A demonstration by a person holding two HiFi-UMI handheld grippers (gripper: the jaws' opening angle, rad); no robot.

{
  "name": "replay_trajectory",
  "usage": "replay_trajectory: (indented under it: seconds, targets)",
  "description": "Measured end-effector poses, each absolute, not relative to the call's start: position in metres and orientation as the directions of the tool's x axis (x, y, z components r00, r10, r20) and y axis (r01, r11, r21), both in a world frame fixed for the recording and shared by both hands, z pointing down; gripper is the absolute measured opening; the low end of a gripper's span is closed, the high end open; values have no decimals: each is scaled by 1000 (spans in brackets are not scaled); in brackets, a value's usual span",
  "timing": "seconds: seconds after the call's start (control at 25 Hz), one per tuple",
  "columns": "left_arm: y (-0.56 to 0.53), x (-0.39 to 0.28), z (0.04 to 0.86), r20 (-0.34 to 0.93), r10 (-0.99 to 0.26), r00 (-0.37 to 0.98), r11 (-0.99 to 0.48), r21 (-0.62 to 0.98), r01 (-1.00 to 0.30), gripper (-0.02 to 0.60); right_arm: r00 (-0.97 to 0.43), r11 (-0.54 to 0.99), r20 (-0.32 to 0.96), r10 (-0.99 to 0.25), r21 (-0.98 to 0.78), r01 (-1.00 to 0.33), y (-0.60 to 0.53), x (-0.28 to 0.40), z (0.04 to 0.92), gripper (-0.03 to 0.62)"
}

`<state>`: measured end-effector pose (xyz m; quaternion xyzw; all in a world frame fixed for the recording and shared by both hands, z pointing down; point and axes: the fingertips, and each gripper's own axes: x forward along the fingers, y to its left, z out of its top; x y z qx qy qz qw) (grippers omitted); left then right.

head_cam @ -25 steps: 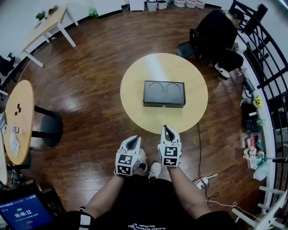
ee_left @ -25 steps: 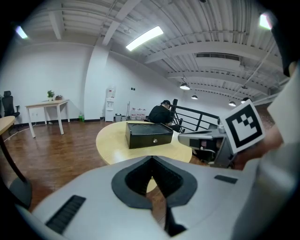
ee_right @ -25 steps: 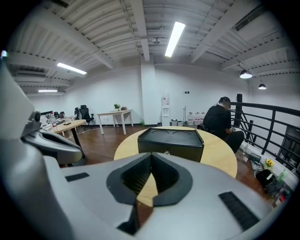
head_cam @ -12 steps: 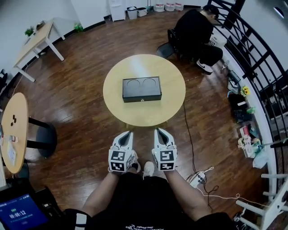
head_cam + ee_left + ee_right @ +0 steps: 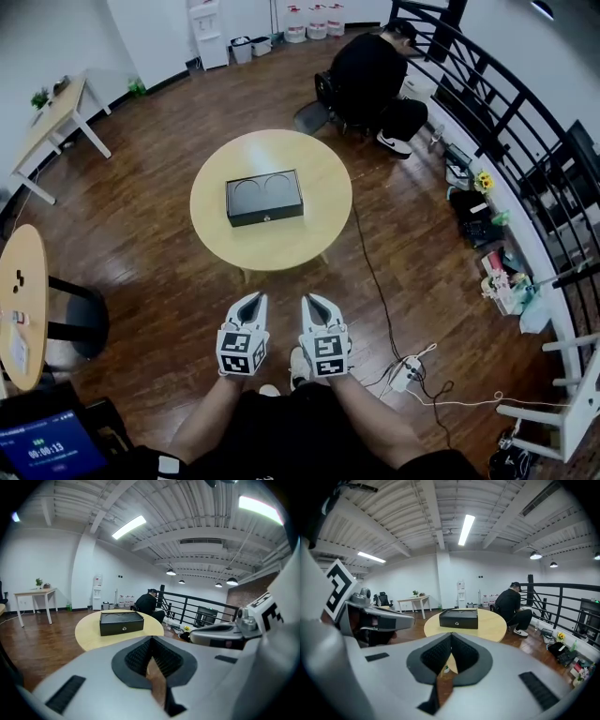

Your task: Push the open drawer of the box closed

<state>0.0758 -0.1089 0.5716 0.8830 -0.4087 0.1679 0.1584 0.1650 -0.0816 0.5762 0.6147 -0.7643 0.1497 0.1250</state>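
The black box (image 5: pixel 264 197) sits near the middle of the round table (image 5: pixel 319 211). Its drawer (image 5: pixel 266 217) front, with a small knob, faces the near edge and looks flush with the box. Well short of the table, over the wooden floor (image 5: pixel 169 234), the left gripper (image 5: pixel 251 298) and right gripper (image 5: pixel 309 300) hang side by side. Each has its jaws pressed together at the tips with nothing between them. Beyond the table a person (image 5: pixel 370 70) in dark clothes crouches by the railing (image 5: pixel 497 112). A cable (image 5: pixel 370 272) trails from the table across the floor.
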Motion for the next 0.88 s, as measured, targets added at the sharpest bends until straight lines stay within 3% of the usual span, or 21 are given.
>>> replay_trajectory:
  seconds: [0.68, 0.88]
  targets:
    - [9, -15, 554, 383, -663, 644, -659, 109, -744, 0, -165, 163, 298, -940, -33, -986, 37, 83, 525, 6]
    - [47, -36, 553, 378, -658, 651, -640, 173, -748, 0, -166, 168, 330, -929, -24, -986, 76, 62, 532, 6]
